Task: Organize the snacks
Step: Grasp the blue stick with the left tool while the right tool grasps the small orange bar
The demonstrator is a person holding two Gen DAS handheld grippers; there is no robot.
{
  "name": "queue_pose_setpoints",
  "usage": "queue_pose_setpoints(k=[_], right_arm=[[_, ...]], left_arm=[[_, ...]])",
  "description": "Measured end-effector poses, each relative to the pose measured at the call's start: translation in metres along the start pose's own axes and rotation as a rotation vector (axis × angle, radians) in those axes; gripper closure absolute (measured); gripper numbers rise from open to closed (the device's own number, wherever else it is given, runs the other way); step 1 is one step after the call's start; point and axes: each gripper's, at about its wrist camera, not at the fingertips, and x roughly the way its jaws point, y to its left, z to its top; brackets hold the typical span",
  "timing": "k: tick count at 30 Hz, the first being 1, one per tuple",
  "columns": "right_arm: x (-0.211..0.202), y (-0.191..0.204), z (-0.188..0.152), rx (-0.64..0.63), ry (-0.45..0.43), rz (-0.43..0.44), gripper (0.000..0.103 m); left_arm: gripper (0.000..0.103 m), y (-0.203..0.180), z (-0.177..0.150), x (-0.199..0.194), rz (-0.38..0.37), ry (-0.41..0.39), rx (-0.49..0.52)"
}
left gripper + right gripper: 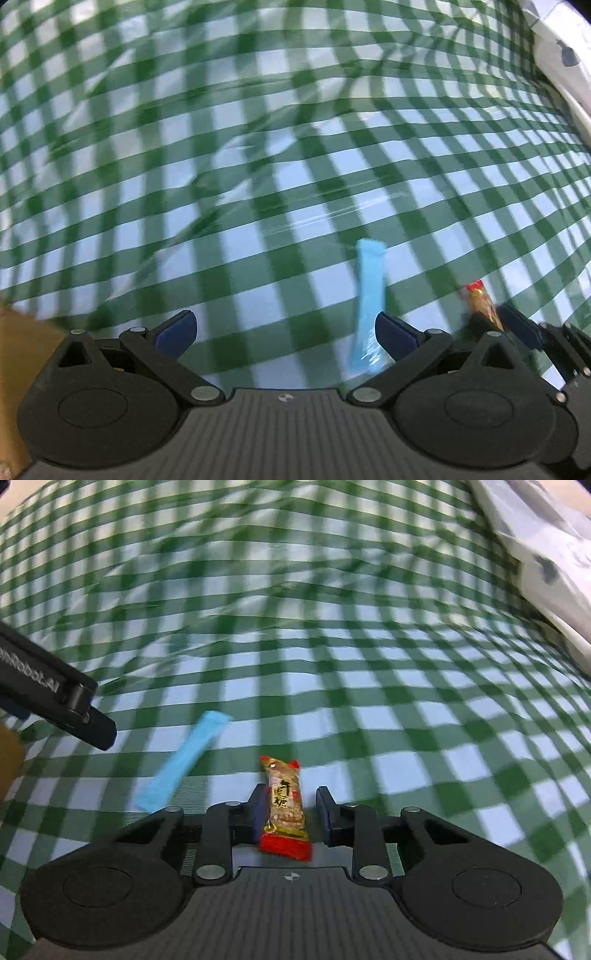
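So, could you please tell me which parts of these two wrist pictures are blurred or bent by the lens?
Left wrist view: the checked cloth is smeared by motion, the blue packet is soft, and the left tongs stay sharp. Right wrist view: the far cloth is streaked, the red and gold snack is crisp; the fisheye bows the checks in both.

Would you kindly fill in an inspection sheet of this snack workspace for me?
Surface: green and white checked tablecloth, wrinkled towards the far side.
Job's things: blue packet lying flat; red and gold candy bar lying flat to its right.
Clutter: nothing seen.
Grippers: left gripper open wide, nothing held, with the blue packet just beside one finger. Right gripper has narrow jaws around the candy bar, and a gap shows at one finger.
Cables: nothing seen.
Surroundings: white patterned fabric at the far right edge; a brown object at the left edge, too cropped to identify.
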Motion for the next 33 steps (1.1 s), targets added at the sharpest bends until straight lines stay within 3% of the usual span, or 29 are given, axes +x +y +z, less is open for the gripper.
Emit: queue_pose_setpoints(k=[2, 7, 9, 12, 13, 14, 15, 16, 17, 22, 33], right_arm=[[-0.002, -0.013, 0.001, 0.035, 0.004, -0.03, 0.074], [0.0, -0.021, -0.002, 0.027, -0.004, -0.041, 0.069], [0.0, -0.017, -0.004, 0.0, -0.011, -0.042, 0.063], [-0.001, -0.013, -0.006, -0.017, -0.024, -0.041, 0.061], [-0.001, -0.013, -0.007, -0.022, -0.029, -0.042, 0.061], [0.0, -0.012, -0.008, -0.03, -0.032, -0.044, 0.062], [-0.001, -0.012, -0.007, -0.037, -0.031, -0.046, 0.067], [-0.001, -0.012, -0.007, -0.041, -0.025, -0.041, 0.074], [-0.002, -0.012, -0.005, -0.038, -0.018, -0.033, 0.081], [-0.016, -0.014, 0.004, 0.004, 0.022, -0.037, 0.084], [-0.126, 0.008, 0.018, 0.128, -0.062, 0.008, 0.084]], left_arm=[[0.0, -0.009, 0.006, 0.014, -0.026, 0.008, 0.008], [0.0, -0.024, 0.012, 0.054, -0.036, 0.118, 0.065], [0.0, -0.019, 0.01, 0.054, -0.061, 0.085, 0.027], [0.005, -0.019, 0.008, 0.052, -0.059, 0.078, 0.029], [0.022, -0.018, 0.008, 0.048, -0.063, 0.061, 0.027], [0.055, -0.019, 0.008, 0.041, -0.071, 0.035, 0.035], [0.079, -0.021, 0.008, 0.035, -0.077, 0.023, 0.057], [0.091, -0.024, 0.009, 0.031, -0.085, 0.035, 0.085], [0.091, -0.025, 0.009, 0.029, -0.087, 0.044, 0.089], [0.092, -0.018, 0.004, -0.008, -0.089, -0.01, 0.075], [0.092, 0.017, -0.045, -0.141, -0.087, -0.103, 0.002]])
